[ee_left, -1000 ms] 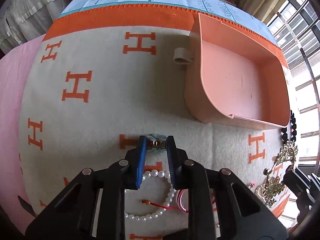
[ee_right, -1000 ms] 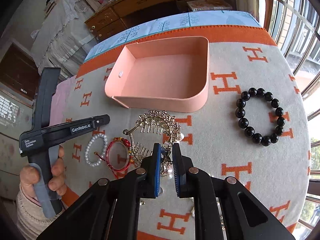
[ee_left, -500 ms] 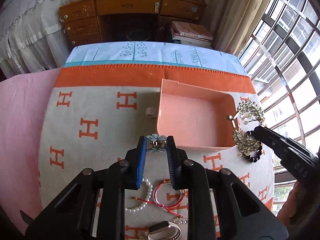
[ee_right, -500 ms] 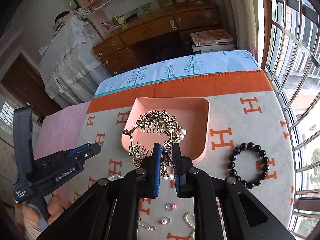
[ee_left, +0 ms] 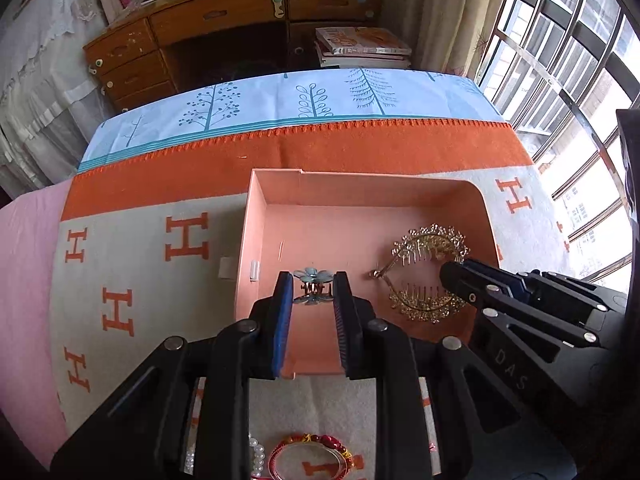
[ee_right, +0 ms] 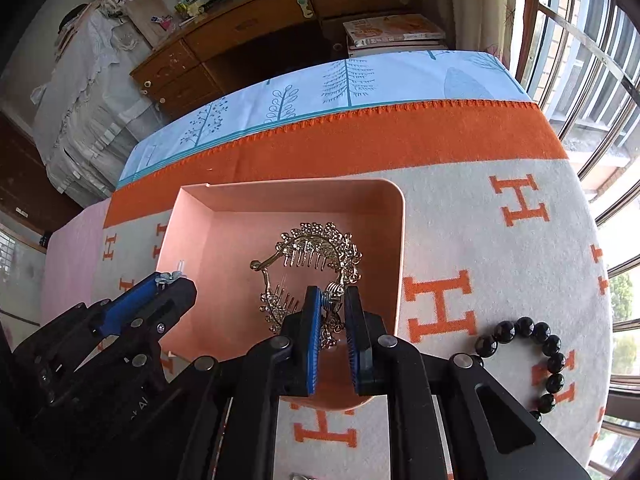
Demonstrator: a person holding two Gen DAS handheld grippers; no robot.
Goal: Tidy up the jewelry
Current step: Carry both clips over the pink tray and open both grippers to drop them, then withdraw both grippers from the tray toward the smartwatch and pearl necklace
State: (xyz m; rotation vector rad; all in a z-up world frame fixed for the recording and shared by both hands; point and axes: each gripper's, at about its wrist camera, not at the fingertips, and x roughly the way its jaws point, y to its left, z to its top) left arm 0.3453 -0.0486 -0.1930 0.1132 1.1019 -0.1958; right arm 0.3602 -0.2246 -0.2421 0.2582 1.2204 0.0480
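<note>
Over the pink box point(ee_left: 256, 216), your left gripper point(ee_left: 313, 292) has its fingers clenched on a small blue flower clip point(ee_left: 313, 278) above the box's near left part, while your right gripper point(ee_right: 333, 308) grips the gold hair comb point(ee_right: 316, 248) over the box's right half. On the orange-lettered blanket point(ee_right: 480, 208), the black bead bracelet point(ee_right: 536, 344) lies right of the box, and a red bracelet point(ee_left: 308, 446) and pearl strand point(ee_left: 256, 456) lie nearer you.
</note>
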